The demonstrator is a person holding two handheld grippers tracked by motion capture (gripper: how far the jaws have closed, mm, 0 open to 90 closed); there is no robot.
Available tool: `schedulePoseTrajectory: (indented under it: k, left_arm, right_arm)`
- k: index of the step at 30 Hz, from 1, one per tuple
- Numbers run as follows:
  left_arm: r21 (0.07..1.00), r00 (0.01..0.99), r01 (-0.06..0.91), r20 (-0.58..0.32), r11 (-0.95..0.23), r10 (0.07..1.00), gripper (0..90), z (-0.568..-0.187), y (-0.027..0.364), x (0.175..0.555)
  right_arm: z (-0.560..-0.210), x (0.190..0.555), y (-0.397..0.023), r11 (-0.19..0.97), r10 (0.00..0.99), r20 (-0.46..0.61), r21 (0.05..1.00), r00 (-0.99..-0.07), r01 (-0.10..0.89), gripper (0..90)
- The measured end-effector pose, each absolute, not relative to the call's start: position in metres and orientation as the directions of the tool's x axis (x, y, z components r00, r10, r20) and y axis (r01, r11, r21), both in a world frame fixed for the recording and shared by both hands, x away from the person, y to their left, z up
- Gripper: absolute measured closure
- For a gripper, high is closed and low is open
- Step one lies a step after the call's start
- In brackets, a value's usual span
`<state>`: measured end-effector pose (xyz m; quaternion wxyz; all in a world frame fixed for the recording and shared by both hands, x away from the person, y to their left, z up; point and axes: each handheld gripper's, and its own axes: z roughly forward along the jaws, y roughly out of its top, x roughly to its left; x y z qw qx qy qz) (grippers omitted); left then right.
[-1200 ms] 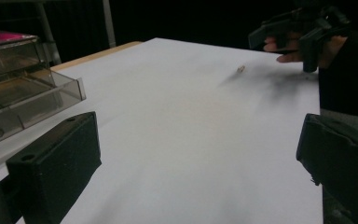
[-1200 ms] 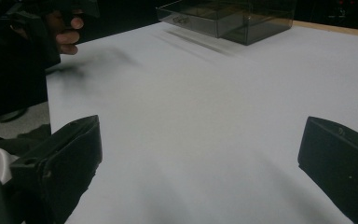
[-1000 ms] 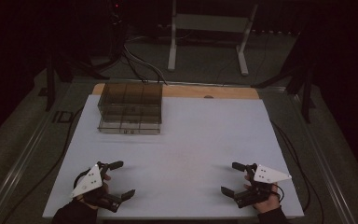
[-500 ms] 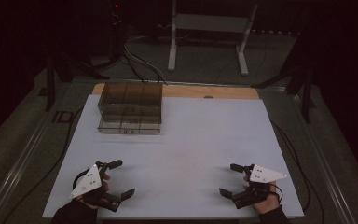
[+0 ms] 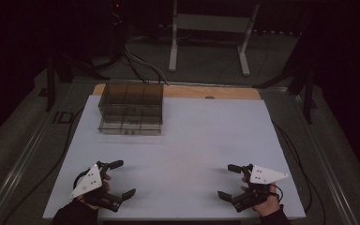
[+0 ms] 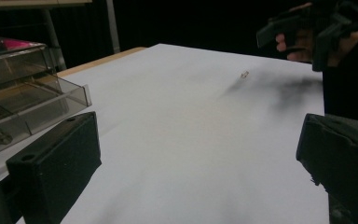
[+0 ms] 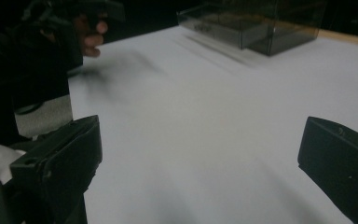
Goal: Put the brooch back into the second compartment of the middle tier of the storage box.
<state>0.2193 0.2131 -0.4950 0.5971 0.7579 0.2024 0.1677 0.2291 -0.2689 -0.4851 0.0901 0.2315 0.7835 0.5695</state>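
Far left and toward the back of the white table sheet (image 5: 183, 140): smoky clear plastic drawer box (image 5: 131, 108), one drawer pulled forward. Well apart from both tongs. Near left corner: left gripper (image 5: 123, 178), jaws spread wide, empty, box ahead and slightly right. Near right corner: right gripper (image 5: 227, 182), likewise released, nothing between its jaws, box far off diagonally to the left.

Smoky clear glossy plastic drawer box (image 5: 131, 108); matt white table (image 5: 192, 150).
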Motion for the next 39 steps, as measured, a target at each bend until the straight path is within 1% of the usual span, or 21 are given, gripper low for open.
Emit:
schedulePoseTrajectory:
  k: [8, 18, 26, 33, 39]
  left_arm:
    - [0.971, 0.863, 0.113, 0.008, -0.209, 0.505, 0.4, -0.496, 0.212, 0.220]
    - [0.972, 0.860, 0.110, 0.012, -0.209, 0.511, 0.4, -0.496, 0.212, 0.219]
    - [0.972, 0.860, 0.113, 0.007, -0.205, 0.510, 0.4, -0.495, 0.212, 0.219]
    - [0.971, 0.861, 0.116, 0.007, -0.209, 0.508, 0.3, -0.495, 0.213, 0.219]
    - [0.971, 0.861, 0.116, 0.006, -0.209, 0.508, 0.4, -0.495, 0.212, 0.219]
  right_arm:
    - [-0.467, 0.232, -0.274, 0.189, 0.462, 0.146, 0.947, -0.875, 0.258, 0.0]
    - [-0.453, 0.242, -0.277, 0.187, 0.481, 0.112, 0.956, -0.870, 0.227, 0.0]
    - [-0.447, 0.250, -0.281, 0.184, 0.505, 0.106, 0.956, -0.857, 0.227, 0.0]
    - [-0.447, 0.257, -0.290, 0.165, 0.560, 0.120, 0.953, -0.819, 0.252, 0.0]
    - [-0.450, 0.262, -0.298, 0.186, 0.599, 0.111, 0.944, -0.793, 0.273, 0.0]
